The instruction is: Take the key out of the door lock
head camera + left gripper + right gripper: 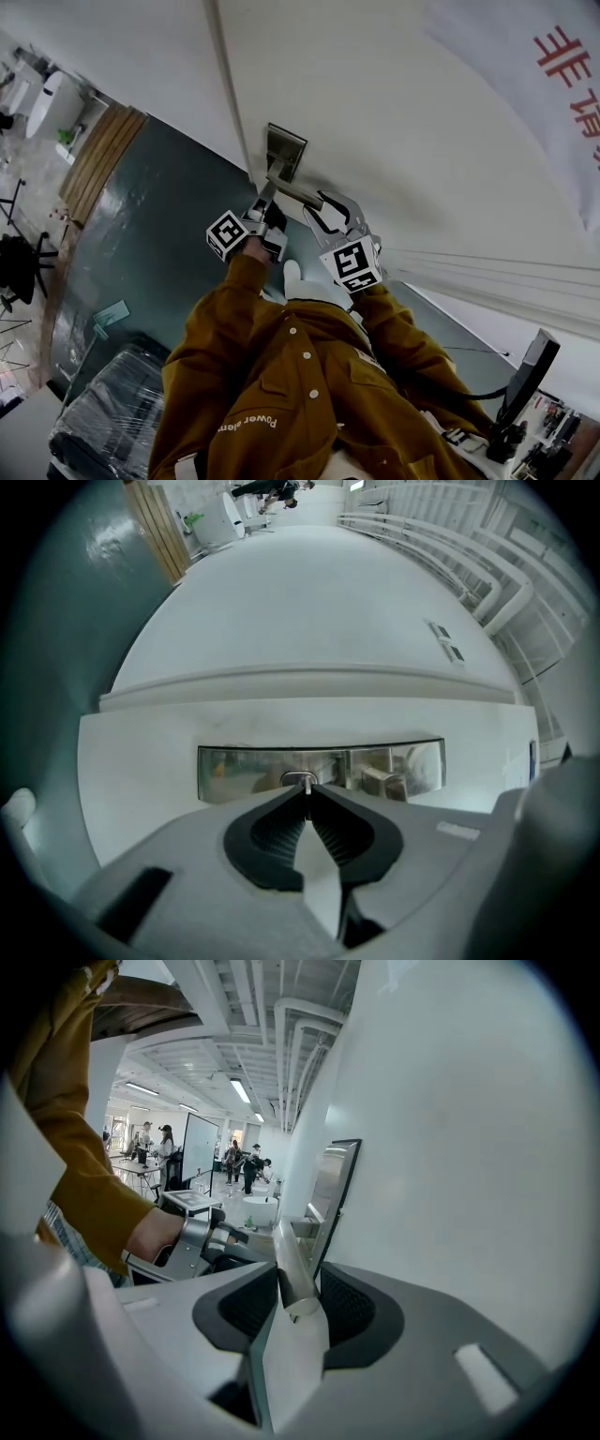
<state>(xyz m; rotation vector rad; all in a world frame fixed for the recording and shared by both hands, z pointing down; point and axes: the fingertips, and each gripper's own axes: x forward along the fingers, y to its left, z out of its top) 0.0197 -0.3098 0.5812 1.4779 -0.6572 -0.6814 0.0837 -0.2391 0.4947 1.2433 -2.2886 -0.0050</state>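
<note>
A silver lock plate (pixel 286 148) is set in the white door (pixel 394 103), and its lever handle (pixel 298 192) sticks out toward me. In the left gripper view the plate (pixel 234 771) fills the middle, and a thin metal key (pixel 306 782) stands edge-on in front of it. My left gripper (pixel 307 797) is shut on the key, its dark pads meeting at the key's sides; it also shows in the head view (pixel 269 202). My right gripper (pixel 298 1286) is shut on the lever handle (pixel 289 1258), just right of the left gripper (pixel 320 210).
A dark green surface (pixel 159 234) and a wooden panel (pixel 98 155) lie left of the door. A white banner with red print (pixel 553 66) hangs at the upper right. A plastic-wrapped bundle (pixel 112 412) is at the lower left and a monitor (pixel 530 375) at the lower right.
</note>
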